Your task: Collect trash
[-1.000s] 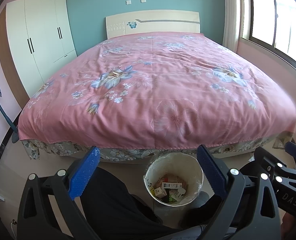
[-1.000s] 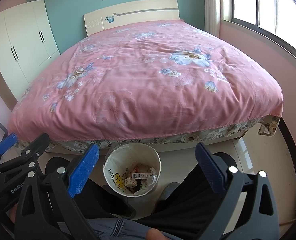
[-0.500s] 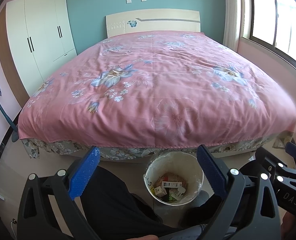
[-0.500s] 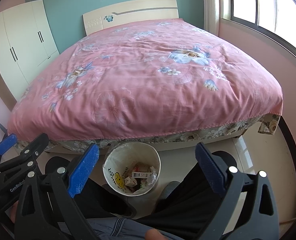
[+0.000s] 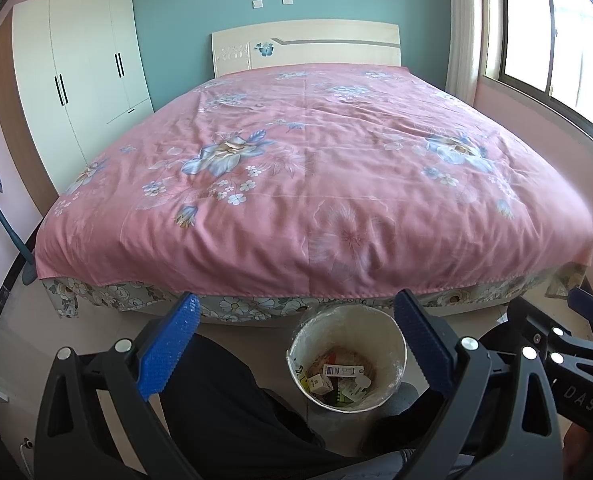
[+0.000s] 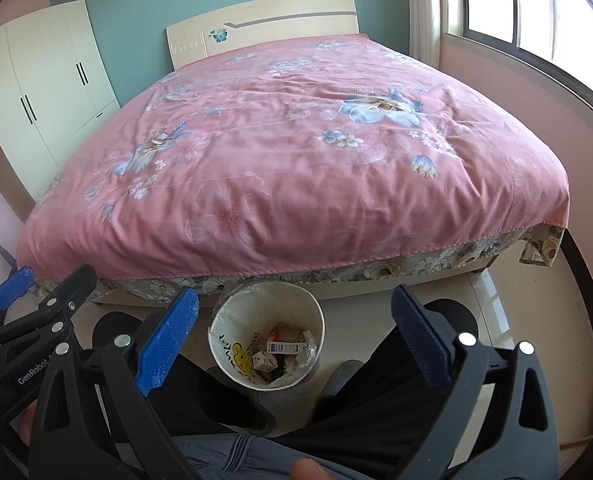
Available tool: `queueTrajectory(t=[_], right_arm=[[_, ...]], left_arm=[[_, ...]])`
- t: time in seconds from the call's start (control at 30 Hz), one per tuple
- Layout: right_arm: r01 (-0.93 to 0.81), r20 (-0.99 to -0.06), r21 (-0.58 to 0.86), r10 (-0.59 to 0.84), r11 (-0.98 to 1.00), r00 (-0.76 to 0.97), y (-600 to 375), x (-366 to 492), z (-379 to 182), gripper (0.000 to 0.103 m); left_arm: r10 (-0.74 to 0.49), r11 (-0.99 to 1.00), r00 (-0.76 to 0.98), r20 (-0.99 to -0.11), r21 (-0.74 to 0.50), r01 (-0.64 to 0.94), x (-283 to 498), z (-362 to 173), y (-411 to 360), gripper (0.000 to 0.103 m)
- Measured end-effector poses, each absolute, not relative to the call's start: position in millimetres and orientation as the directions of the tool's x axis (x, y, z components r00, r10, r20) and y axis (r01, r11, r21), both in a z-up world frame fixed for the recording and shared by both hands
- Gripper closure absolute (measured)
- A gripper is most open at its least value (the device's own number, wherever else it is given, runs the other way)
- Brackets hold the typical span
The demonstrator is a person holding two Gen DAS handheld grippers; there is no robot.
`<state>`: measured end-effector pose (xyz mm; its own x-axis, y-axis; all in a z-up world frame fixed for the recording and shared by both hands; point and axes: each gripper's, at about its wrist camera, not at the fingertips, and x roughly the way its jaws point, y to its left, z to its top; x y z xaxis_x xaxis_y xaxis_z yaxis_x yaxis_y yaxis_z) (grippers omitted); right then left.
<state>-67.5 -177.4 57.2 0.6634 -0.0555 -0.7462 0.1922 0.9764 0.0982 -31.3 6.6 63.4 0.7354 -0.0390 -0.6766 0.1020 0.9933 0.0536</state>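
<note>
A white waste bin (image 5: 346,360) holding small cartons (image 6: 287,347) is seen between both wide, empty jaws; the light, crushable cartons are best pinched across flat faces.

Round white plastic waste bin (image 5: 396,364) stands open-topped, approach from above unobstructed. Pink floral bed (image 5: 312,184) blocks the far side; person's dark-trousered legs (image 5: 232,404) flank it left and right.
</note>
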Motion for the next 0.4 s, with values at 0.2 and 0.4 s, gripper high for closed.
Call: queueTrajectory(t=[0.2,0.4], right_arm=[[0.191,-0.744,0.101,-0.053,0.976,0.666,-176.7,-68.0,57.4,0.008],[0.191,-0.745,0.1,-0.054,0.976,0.665,-176.1,-68.5,57.5,0.008]], left_arm=[[-0.057,0.99,0.73,-0.681,0.056,0.13,-31.5,62.7,3.8,0.004],[-0.056,0.989,0.732,-0.679,0.062,0.133,-32.1,61.9,0.8,0.004]])
